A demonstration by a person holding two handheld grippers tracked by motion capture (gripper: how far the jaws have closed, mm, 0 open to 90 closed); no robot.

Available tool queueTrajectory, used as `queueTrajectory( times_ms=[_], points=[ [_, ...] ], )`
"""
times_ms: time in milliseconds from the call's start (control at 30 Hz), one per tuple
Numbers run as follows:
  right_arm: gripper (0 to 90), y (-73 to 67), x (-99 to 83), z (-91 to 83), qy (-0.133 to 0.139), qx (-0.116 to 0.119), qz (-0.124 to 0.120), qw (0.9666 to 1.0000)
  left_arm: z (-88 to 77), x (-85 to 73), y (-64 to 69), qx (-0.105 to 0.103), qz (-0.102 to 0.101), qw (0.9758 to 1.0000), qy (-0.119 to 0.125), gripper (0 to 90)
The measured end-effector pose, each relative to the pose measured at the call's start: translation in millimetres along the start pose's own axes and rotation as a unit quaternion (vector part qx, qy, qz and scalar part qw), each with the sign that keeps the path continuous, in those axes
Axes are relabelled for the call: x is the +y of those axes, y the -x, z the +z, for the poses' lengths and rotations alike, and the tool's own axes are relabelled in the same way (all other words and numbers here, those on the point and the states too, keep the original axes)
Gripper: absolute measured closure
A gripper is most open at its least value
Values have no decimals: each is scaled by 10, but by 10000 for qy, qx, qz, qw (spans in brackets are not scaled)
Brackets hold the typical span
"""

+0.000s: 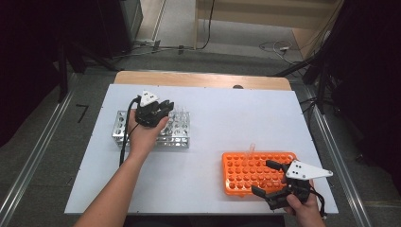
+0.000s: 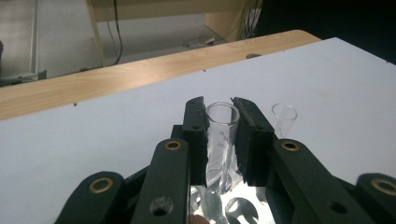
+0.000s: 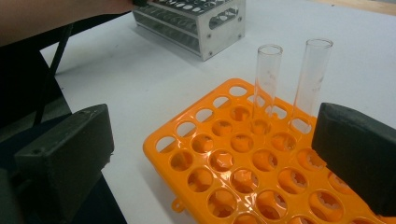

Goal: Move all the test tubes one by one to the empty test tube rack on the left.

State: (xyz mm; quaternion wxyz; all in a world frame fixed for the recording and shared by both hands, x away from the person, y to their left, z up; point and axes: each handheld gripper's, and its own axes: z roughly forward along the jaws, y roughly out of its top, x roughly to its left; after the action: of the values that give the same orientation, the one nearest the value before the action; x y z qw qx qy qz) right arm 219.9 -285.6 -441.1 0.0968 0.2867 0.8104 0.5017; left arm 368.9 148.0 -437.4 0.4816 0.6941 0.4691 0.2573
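1. Work in hand looks to us like moving glass tubes from the metal rack (image 1: 124,131) at left centre of the high view to the orange rack (image 1: 257,171) at lower right; both stand on the white table (image 1: 227,118).
2. We see the left gripper (image 2: 223,122) pinching a clear test tube (image 2: 222,126) just below its rim, one black pad on each side. In the left gripper view the tube stands upright in the middle of the frame, its lower end still down in the metal rack.
3. We judge the grip is taken high on the tube so that it can be drawn straight up out of its hole without tipping.
4. A second tube (image 2: 284,117) stands just to the right of the gripped one, apart from the jaws.
5. We find the right gripper (image 1: 276,181) at the lower right of the high view, its jaws spread wide and holding nothing, at the near edge of the orange rack.
6. Two tubes, one (image 3: 267,81) beside the other (image 3: 312,84), already stand upright in neighbouring holes at the upper right of the right gripper view.
7. We think the empty right gripper waits there to steady the rack or to take the next tube.
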Motion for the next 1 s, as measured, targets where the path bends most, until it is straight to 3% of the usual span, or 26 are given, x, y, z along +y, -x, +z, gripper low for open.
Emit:
queueTrajectory(
  times_ms=[200,333,567,800,1000],
  points=[
    [0,1,-1,3,-11,-1,-16,10000,33,1,11,-29,-6,9996,-298,743],
    [0,3,-5,10,-16,-6,16,10000,21,6,-14,-50,-104,9994,-312,703],
    [0,11,-2,25,-5,-5,27,10000,-68,16,-15,-103,-231,9991,-344,525],
    [0,13,11,56,-14,-32,49,10000,-275,23,103,-336,-192,9991,-149,230],
    [0,20,25,66,-12,-79,40,10000,-479,-54,236,-618,-58,9981,62,136]
  ],
)
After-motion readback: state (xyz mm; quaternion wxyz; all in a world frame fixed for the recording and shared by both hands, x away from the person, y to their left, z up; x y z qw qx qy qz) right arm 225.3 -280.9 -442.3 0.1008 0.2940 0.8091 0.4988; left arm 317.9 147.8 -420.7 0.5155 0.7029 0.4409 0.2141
